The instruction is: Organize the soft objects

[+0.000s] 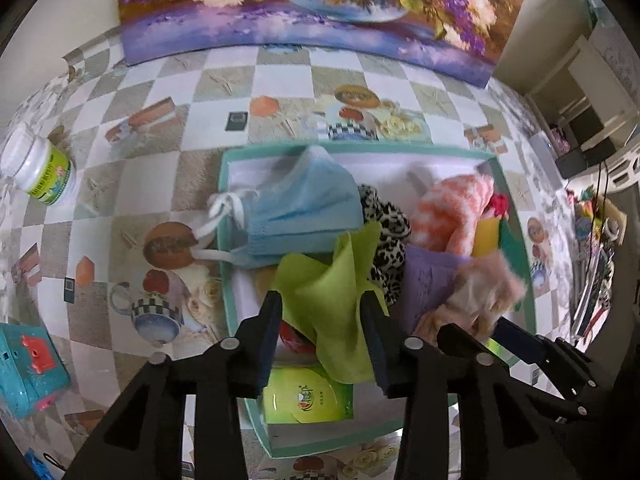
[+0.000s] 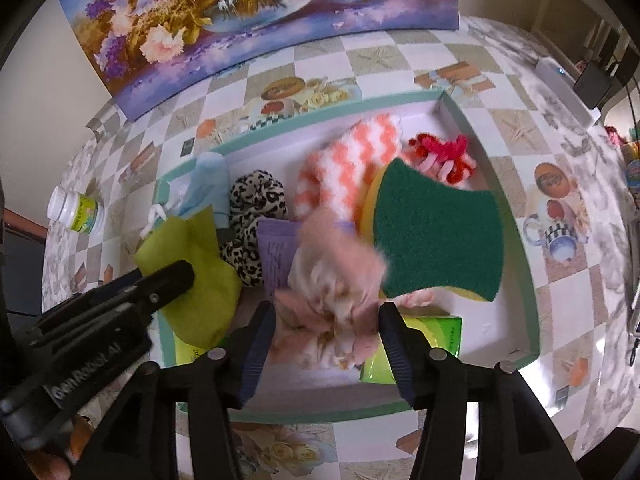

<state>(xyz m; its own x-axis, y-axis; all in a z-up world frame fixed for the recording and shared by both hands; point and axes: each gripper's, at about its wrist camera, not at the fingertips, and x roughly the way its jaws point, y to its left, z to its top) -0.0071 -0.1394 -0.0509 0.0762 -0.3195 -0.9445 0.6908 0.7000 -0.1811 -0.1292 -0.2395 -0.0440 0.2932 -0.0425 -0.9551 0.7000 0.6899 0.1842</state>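
Observation:
A teal-rimmed white box (image 1: pixel 226 200) (image 2: pixel 516 208) holds soft things: a blue face mask (image 1: pixel 296 204), a leopard scrunchie (image 1: pixel 390 236) (image 2: pixel 252 216), an orange-white fuzzy sock (image 1: pixel 452 208) (image 2: pixel 348 164), a green-yellow sponge (image 2: pixel 436 232) and a purple tube (image 1: pixel 424 280). My left gripper (image 1: pixel 324 312) is shut on a lime green cloth (image 1: pixel 332 292) (image 2: pixel 196 264) above the box. My right gripper (image 2: pixel 326 320) is shut on a fluffy pink piece (image 2: pixel 336 280) (image 1: pixel 484 292) over the box, beside the sponge.
A white bottle with a green label (image 1: pixel 40 172) (image 2: pixel 78 210) lies on the checkered tablecloth at the left. A teal toy (image 1: pixel 28 372) sits at the near left. A flower painting (image 1: pixel 312 8) leans at the back. A green packet (image 1: pixel 308 396) lies in the box's near end.

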